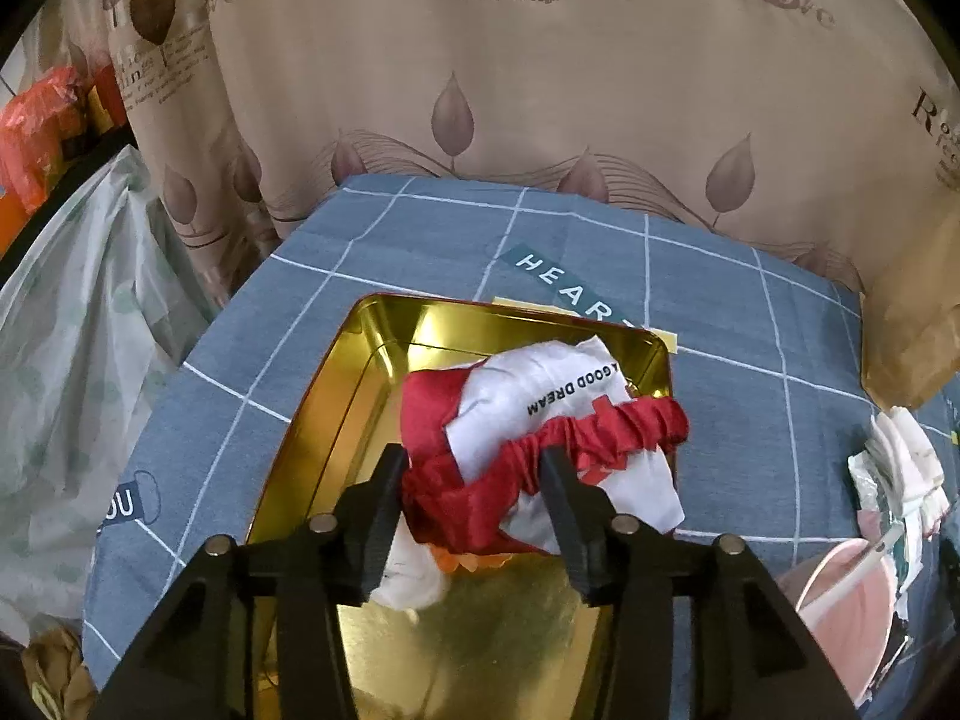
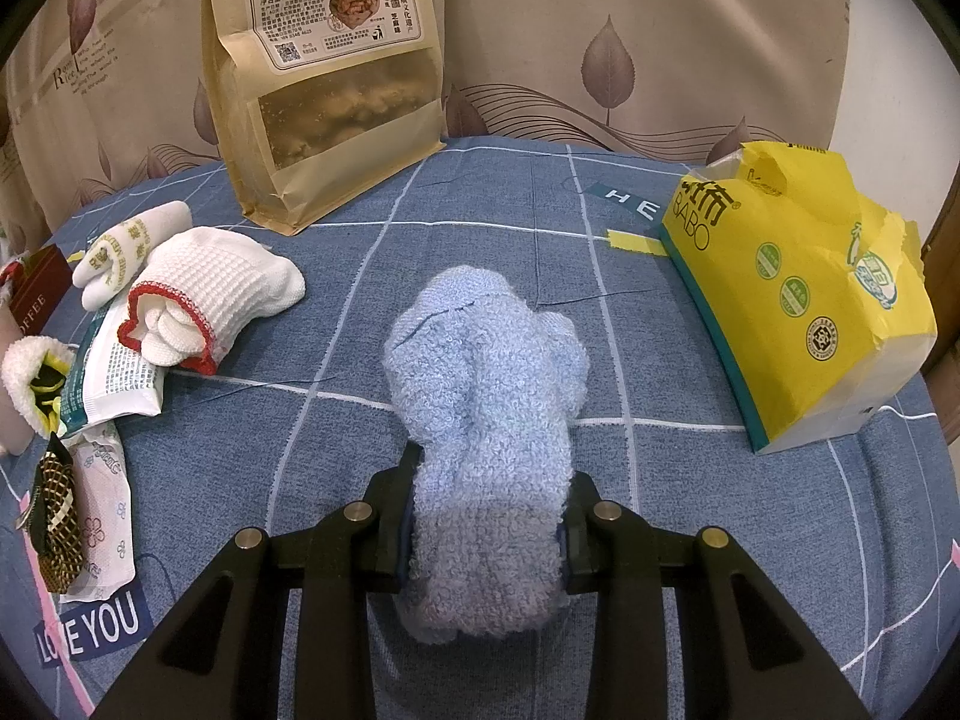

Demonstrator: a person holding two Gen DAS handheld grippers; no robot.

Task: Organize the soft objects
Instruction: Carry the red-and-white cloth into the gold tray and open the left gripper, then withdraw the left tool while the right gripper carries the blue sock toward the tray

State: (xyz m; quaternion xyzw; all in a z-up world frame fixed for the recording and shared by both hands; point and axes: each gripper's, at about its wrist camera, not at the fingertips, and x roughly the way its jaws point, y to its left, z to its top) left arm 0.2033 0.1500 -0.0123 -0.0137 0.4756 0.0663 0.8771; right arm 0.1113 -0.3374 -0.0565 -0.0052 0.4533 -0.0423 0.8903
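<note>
1. In the left wrist view, the left gripper (image 1: 474,468) has its jaws standing apart over a gold tin (image 1: 336,420), which fills the lower middle of the frame.
2. A bundle of white cloth (image 1: 540,396) with a red ruffled band (image 1: 600,432) lies inside the tin, towards its right side. The cloth bears black print reading "GOOD DREAM".
3. The two black fingers (image 1: 384,498) flank the red band; a sliver of gap shows beside each, so the bundle looks released rather than pinched, though the left finger sits very near the fabric.
4. The tin rests on a blue checked cloth (image 1: 720,312) that covers the surface. A beige curtain (image 1: 540,90) with leaf prints hangs across the top of the frame.
5. At the right edge of that view lie a brown paper bag (image 1: 912,330) and a pink object (image 1: 840,588), which I cannot identify.
6. In the right wrist view, the right gripper (image 2: 486,522) is clenched on a fluffy light blue sock (image 2: 486,396), centre frame. The pads press into its lower part, and its far end reaches up the frame over the checked cloth.
7. At the middle left lies a white knitted sock (image 2: 240,288) with red trim, and just beside it, higher up, a white sock with gold print (image 2: 126,252).
8. A kraft snack bag (image 2: 330,72) stands at the upper left; a torn yellow tissue pack (image 2: 798,300) lies at the right.
</note>
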